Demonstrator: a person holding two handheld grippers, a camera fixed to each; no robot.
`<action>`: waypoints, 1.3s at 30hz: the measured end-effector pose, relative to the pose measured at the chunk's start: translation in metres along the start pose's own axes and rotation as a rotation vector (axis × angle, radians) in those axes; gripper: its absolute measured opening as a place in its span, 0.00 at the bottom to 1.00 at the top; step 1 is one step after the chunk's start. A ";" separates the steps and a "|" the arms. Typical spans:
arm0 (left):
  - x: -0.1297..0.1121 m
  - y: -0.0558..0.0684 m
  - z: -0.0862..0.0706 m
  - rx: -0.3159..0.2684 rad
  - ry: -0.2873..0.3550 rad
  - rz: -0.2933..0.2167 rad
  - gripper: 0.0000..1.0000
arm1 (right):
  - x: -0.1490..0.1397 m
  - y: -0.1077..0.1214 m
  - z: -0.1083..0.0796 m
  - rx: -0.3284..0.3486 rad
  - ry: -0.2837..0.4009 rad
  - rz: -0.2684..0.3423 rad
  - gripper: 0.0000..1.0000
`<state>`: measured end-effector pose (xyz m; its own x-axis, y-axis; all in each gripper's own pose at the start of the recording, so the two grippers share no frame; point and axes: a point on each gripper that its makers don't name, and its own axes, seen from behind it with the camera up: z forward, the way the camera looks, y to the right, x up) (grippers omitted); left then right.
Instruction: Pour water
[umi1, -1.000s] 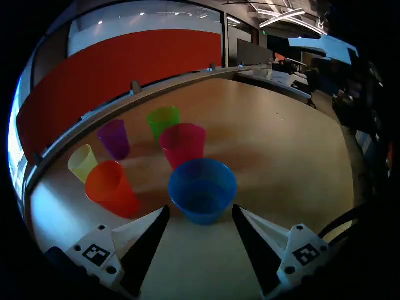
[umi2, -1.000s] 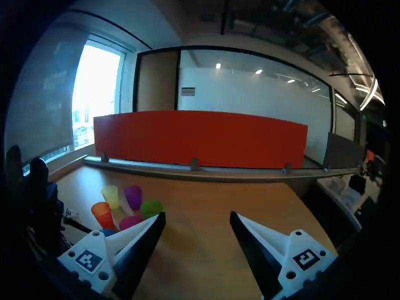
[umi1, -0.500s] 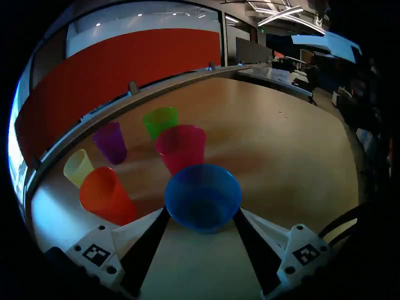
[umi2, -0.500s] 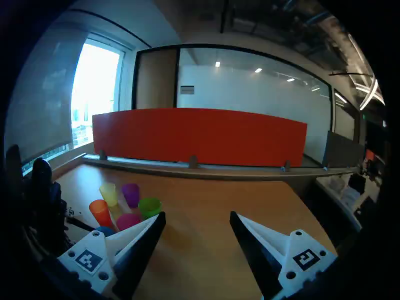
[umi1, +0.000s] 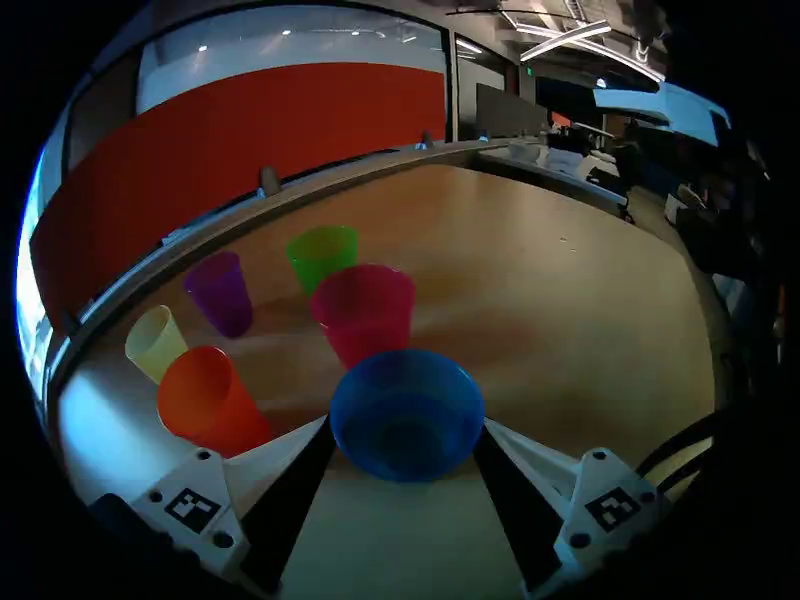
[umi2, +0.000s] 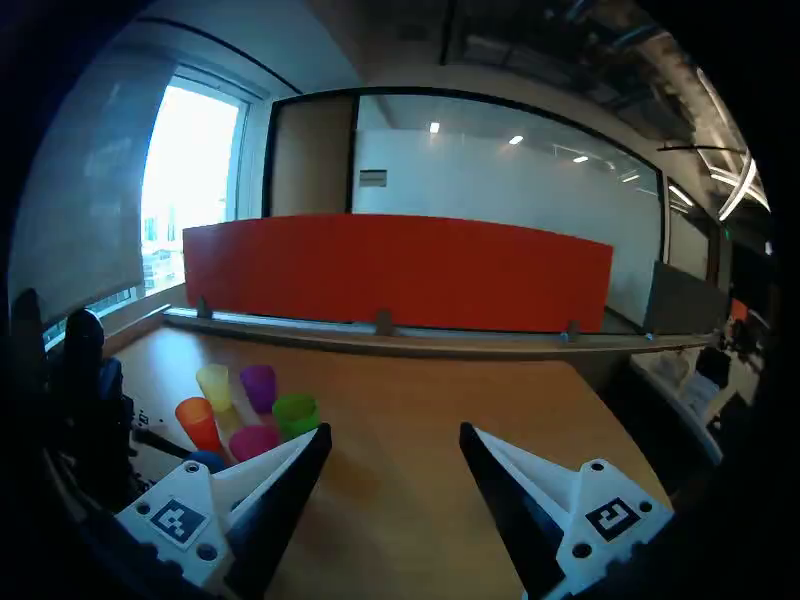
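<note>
— Six coloured plastic cups (umi1: 362, 300) on the wooden bench (umi1: 560, 280); which is nearest?
— The translucent blue plastic cup (umi1: 407, 415), wide-mouthed, between the left gripper (umi1: 403, 430) fingers. They are spread wide; I cannot tell whether they press it.
— The right gripper (umi2: 393, 432)?
— Fingers wide apart, holding nothing.

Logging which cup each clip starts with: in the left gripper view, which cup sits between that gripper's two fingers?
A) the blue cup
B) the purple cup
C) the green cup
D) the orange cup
A: the blue cup stands upright on the table, right between the two fingertips of the left gripper, one finger on each side of it.
</note>
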<state>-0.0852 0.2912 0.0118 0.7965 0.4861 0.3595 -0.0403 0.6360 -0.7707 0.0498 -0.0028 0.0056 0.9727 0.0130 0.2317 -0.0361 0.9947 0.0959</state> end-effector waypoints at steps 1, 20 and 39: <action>0.000 0.000 0.000 -0.001 0.002 -0.003 0.92 | 0.000 0.000 0.000 -0.001 0.000 0.000 0.99; 0.000 0.006 0.003 -0.008 0.002 -0.047 0.85 | -0.003 0.004 -0.003 -0.005 -0.006 -0.004 1.00; 0.013 0.003 -0.017 0.010 0.034 -0.086 0.84 | 0.003 -0.001 0.001 0.015 0.002 -0.019 1.00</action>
<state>-0.0646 0.2896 0.0057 0.8172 0.4093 0.4057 0.0232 0.6801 -0.7327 0.0528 -0.0037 0.0077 0.9737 -0.0060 0.2278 -0.0208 0.9932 0.1150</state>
